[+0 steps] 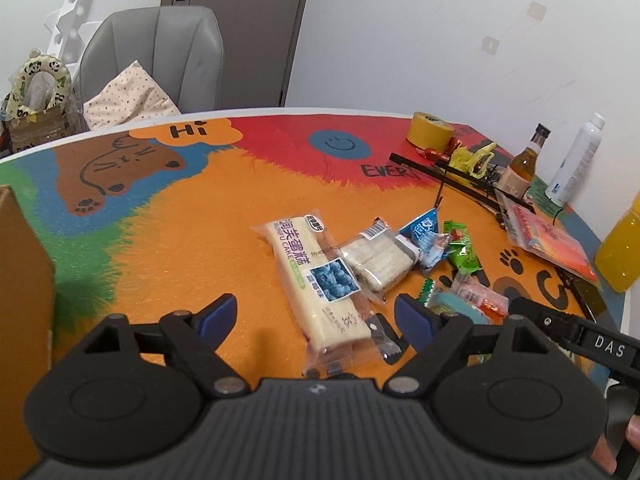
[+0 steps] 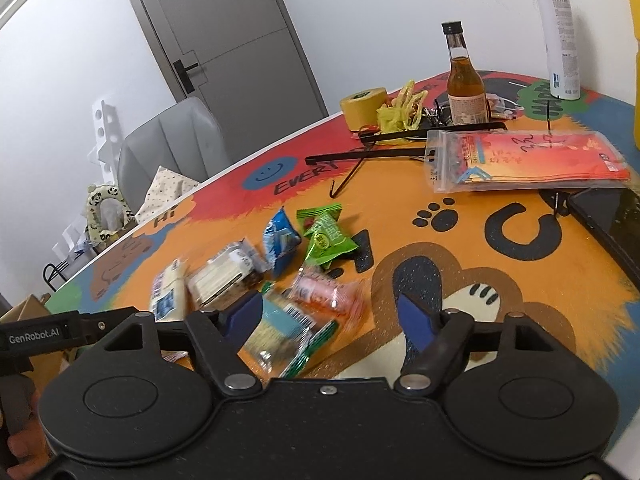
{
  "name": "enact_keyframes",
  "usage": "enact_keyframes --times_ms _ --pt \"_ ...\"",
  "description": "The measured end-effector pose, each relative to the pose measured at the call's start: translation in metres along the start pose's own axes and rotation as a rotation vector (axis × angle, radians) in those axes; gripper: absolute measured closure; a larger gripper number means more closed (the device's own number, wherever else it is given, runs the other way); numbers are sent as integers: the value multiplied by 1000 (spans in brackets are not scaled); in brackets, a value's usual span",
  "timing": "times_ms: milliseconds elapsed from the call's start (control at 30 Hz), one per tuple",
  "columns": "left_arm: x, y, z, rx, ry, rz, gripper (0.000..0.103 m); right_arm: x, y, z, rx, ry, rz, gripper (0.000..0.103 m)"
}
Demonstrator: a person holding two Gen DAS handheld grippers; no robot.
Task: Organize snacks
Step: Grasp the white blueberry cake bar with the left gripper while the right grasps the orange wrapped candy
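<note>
Several snack packs lie in a cluster on the colourful table point(image 1: 180, 220). A long cream cake pack with a blueberry picture point(image 1: 308, 276) lies between the fingers of my left gripper point(image 1: 316, 314), which is open, its pads clear of the pack. Beside it are a clear pack of pale cake point(image 1: 376, 260), a blue packet point(image 1: 426, 236) and a green packet point(image 1: 462, 250). My right gripper point(image 2: 328, 308) is open low over a pink packet point(image 2: 324, 292) and a teal pack point(image 2: 280, 320); its pads press on nothing. The right gripper's body point(image 1: 560, 324) shows at the right of the left wrist view.
A cardboard box point(image 1: 20, 280) stands at the left edge. At the back right are a yellow tape roll point(image 1: 430, 130), black hangers point(image 2: 400, 152), an amber bottle point(image 1: 524, 164), a white spray bottle point(image 1: 576, 160), an orange bottle point(image 1: 620, 248) and a bagged red packet point(image 2: 520, 160). A grey chair point(image 1: 160, 56) stands behind.
</note>
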State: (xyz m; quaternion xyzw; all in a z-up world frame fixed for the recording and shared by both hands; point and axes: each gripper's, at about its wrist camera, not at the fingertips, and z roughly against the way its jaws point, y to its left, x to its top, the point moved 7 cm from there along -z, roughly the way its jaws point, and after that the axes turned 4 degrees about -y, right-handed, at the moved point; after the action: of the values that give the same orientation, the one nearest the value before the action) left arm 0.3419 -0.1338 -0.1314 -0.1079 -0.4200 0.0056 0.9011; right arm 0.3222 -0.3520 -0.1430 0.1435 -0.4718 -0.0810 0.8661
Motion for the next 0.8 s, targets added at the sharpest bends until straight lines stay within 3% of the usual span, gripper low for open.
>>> enact_keyframes --times_ms 233,533,800 --pt "3 6 -20 39 -5 32 40 6 -4 -15 8 -4 -9 39" --pt "6 -1 -37 19 6 34 41 12 -1 -33 19 -4 -5 49" --pt "-6 -9 -49 25 28 -7 41 10 7 -47 35 15 14 50"
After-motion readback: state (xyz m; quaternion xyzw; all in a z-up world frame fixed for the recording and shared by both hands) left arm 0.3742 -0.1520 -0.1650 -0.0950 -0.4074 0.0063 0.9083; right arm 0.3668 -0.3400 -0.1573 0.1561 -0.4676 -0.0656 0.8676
